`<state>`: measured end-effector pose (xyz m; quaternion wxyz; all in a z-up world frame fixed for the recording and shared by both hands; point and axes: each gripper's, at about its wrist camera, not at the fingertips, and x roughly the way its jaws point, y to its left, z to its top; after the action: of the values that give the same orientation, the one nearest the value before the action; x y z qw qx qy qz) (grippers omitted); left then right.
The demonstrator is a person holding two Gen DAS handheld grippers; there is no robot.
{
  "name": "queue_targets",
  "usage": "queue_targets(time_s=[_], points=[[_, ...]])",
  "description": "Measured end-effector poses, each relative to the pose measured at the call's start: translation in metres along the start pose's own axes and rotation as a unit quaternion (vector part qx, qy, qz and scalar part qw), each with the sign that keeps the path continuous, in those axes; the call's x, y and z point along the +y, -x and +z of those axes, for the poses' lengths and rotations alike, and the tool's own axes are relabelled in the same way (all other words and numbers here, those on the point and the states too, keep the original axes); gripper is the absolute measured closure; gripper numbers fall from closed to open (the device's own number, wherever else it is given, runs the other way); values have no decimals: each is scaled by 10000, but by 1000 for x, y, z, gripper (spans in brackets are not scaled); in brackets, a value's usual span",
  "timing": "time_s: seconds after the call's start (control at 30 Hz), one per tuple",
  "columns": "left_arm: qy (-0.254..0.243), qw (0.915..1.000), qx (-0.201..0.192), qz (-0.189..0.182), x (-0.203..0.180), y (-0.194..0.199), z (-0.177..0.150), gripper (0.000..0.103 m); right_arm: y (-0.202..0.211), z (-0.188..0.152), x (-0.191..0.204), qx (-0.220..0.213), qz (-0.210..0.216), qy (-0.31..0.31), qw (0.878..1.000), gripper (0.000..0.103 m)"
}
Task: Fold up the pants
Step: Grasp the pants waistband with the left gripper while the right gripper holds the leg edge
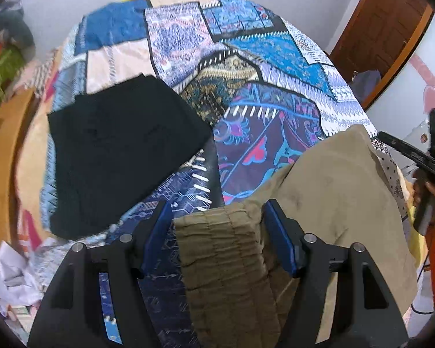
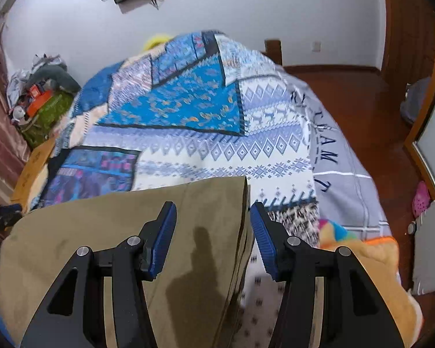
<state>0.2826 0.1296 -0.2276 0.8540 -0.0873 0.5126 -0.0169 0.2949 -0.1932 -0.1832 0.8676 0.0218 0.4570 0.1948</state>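
Lying between both grippers' parted jaws, khaki pants (image 1: 327, 185) on the patchwork bedspread (image 1: 246, 58), gripped by neither.

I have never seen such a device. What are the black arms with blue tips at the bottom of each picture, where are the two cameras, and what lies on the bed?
There is no robot here. A person holds a hand tool with two-finger tongs in each hand, and a wide-angle camera on each tool looks forward along its fingers. So one picture is from the left tongs, the other from the right tongs. A patterned bedcover covers the bed. On it lie khaki pants and a dark folded garment. The gathered waistband of the pants is between the left tongs, but a gap shows beside one pad, so they appear open. The right tongs stand open over an edge of the pants. Nothing seems gripped.
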Motion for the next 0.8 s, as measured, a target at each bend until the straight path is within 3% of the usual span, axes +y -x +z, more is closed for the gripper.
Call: queue_targets(time_s=[0.2,0.23,0.33,0.53,0.67,0.8], points=[[42,9999,41,-102,3,-10,-5,34,-40,6,-13,329,207,-201,9990,55],[79,10000,14,-45,4,-11,-6,33,-45,5,-15,369,270,-248,9986,60],[270,9996,-34,48,8,-11,-10,32,-53,2,-15,481,109,-120,9987,91],[396,9978,-259,473,11,-4,-12,35,-57,-8,0,512,-318,620,9963,96],[687,9972,-139,256,21,-6,-10,35,-56,-13,12,500,-699,959,9917,95],[608,9974,-159,351,17,3,-7,35,-46,-5,8,484,-863,774,9921,91]])
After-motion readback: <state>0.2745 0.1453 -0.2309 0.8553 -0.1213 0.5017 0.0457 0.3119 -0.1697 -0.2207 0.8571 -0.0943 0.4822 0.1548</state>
